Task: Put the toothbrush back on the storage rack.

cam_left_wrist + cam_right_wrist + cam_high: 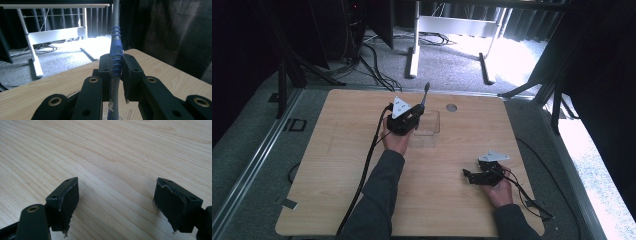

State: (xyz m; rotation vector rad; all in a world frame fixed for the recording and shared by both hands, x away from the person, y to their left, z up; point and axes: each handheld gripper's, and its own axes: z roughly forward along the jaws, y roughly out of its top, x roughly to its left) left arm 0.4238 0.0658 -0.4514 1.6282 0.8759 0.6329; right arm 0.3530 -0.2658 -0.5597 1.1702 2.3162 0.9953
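My left gripper [414, 114] is held over the far middle of the wooden table [337, 165], shut on a slim grey stick with a blue ribbed grip [426, 94] that points up and away. In the left gripper view the jaws [116, 68] clamp the blue grip [116, 53] between both pads, and the stick's tip runs out of the top of the picture. A clear plastic box [436, 127] stands just right of and below that gripper. My right gripper [469, 175] rests low at the near right, open; its pads [67, 197] stand wide apart over bare wood, nothing between them [116, 200].
A small round grey cap [451, 107] sits in the tabletop near the far edge. Cables trail from both grippers across the table. Beyond the far edge are a white desk frame [414, 55], floor cables and dark curtains.
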